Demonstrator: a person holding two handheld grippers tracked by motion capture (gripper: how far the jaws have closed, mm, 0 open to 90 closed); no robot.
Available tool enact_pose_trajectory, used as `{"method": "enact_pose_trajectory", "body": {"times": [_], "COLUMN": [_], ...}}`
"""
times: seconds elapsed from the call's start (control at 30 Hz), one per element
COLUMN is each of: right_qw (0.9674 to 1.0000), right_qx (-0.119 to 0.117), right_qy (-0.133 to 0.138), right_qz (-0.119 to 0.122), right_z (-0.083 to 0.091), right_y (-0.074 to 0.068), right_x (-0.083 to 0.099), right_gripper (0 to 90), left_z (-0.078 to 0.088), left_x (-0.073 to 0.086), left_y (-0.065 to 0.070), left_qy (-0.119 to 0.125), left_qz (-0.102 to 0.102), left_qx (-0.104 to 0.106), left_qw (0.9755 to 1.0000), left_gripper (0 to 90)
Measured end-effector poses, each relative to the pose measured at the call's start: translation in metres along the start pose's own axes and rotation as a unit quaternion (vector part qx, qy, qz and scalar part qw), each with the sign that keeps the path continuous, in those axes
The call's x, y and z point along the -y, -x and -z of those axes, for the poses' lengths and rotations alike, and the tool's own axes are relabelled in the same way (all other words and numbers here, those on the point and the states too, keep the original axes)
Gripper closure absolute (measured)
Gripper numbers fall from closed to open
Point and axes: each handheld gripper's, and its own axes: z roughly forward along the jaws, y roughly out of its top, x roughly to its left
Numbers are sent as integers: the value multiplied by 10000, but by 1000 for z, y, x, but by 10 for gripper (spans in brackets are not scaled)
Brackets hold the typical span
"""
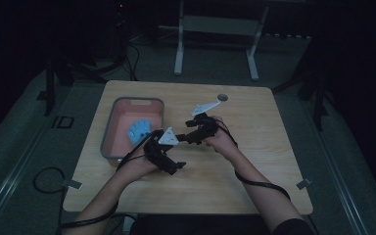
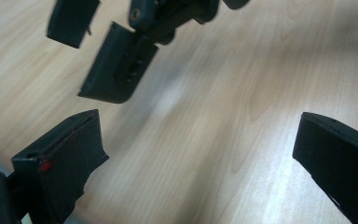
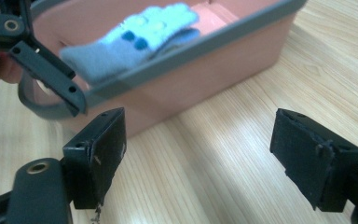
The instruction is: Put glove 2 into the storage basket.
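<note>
Both hands are in from the bottom of the high view, meeting over the middle of the wooden table (image 1: 254,147). The left gripper (image 1: 175,168) hangs just off the tub's near right corner, at about seven o'clock from the table's centre, grey plate on top, cable trailing back along the forearm. In the left gripper view its jaws stand wide apart over bare wood, nothing between them, and the other tool's jaws hang in at twelve o'clock, also parted.

The right gripper (image 1: 178,139) sits just right of centre, pointing toward nine o'clock, at the tub. In the right gripper view its jaws are spread wide as well, with only tabletop in the gap between them.

The pink tub (image 3: 242,60) with its grey rim lies at nine o'clock on the table, near the left edge. Inside it, the light blue glove (image 3: 135,35) rests against the right-hand wall, fingers fanned, with dark blue dots on it; in the high view it shows at the tub's right side (image 1: 139,130), just beside the left gripper's plate. Neither tool touches the glove or the tub. The two grippers are near each other, tips apart, both above the wood.
</note>
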Motion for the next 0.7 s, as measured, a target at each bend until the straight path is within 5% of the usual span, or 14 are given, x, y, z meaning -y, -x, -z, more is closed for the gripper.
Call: {"method": "enact_pose_trajectory", "body": {"times": [0.7], "right_qw": [9997], "right_qx": [208], "right_qy": [-34], "right_qz": [-138], "right_z": [22], "right_y": [9], "right_x": [48], "right_gripper": [176], "left_z": [-37], "left_x": [-7], "left_y": [28], "left_qy": [27], "left_qz": [-271], "left_qx": [473], "left_qw": [9985], "left_gripper": [15]}}
